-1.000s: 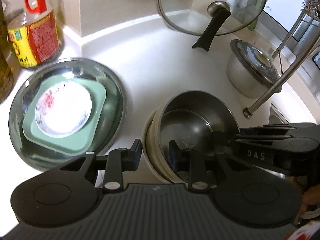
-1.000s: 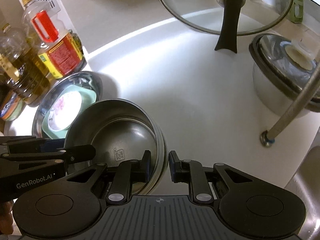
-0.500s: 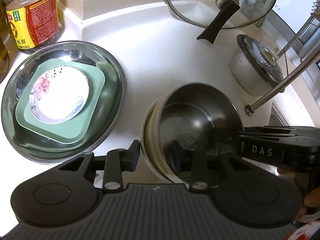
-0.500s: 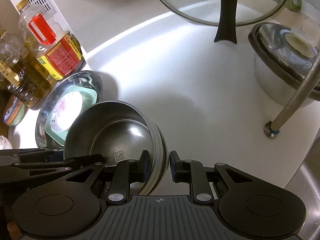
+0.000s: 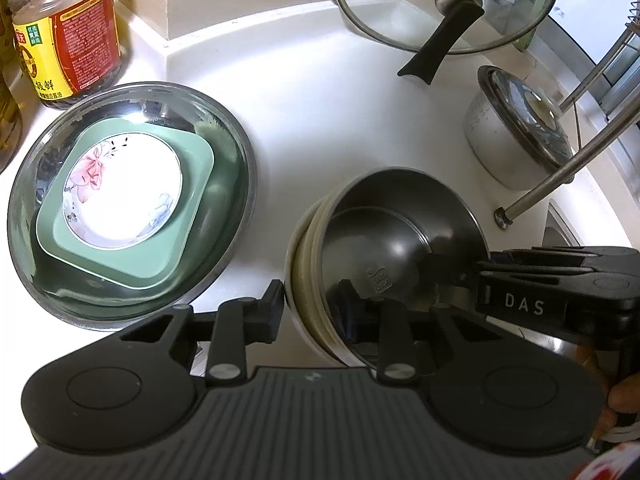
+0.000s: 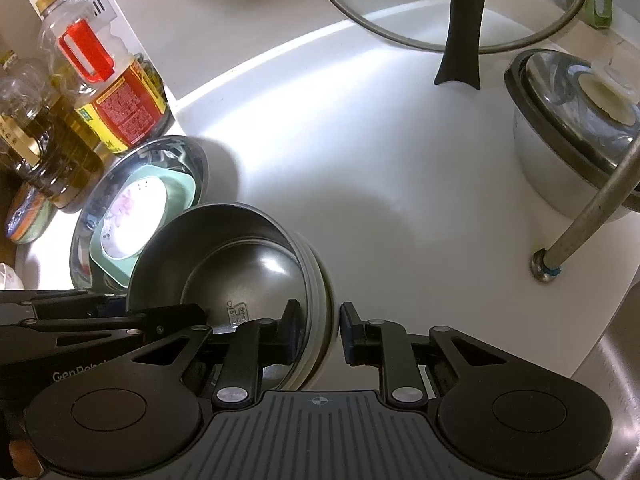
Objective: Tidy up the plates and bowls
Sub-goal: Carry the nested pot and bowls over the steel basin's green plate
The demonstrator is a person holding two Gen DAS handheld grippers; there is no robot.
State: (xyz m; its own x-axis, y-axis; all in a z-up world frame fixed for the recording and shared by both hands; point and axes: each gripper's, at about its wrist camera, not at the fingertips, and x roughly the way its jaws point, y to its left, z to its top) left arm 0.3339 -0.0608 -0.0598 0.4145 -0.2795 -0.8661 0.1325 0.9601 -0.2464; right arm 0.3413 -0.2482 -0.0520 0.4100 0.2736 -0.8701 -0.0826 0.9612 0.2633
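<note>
Straddling opposite rims, the left gripper [image 5: 310, 306] and right gripper [image 6: 318, 330] are clamped on the round steel bowl nested in cream bowls [image 5: 396, 248] on the white counter [image 6: 380, 184]. At ten o'clock, the flowered white plate [image 5: 122, 196] is seen clearly only from the left wrist.

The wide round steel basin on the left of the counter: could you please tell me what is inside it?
Inside the wide round steel basin sits a square green plate, and on that a round white dish with a pink flower. Anything beneath the green plate is covered, so I cannot tell.
</note>
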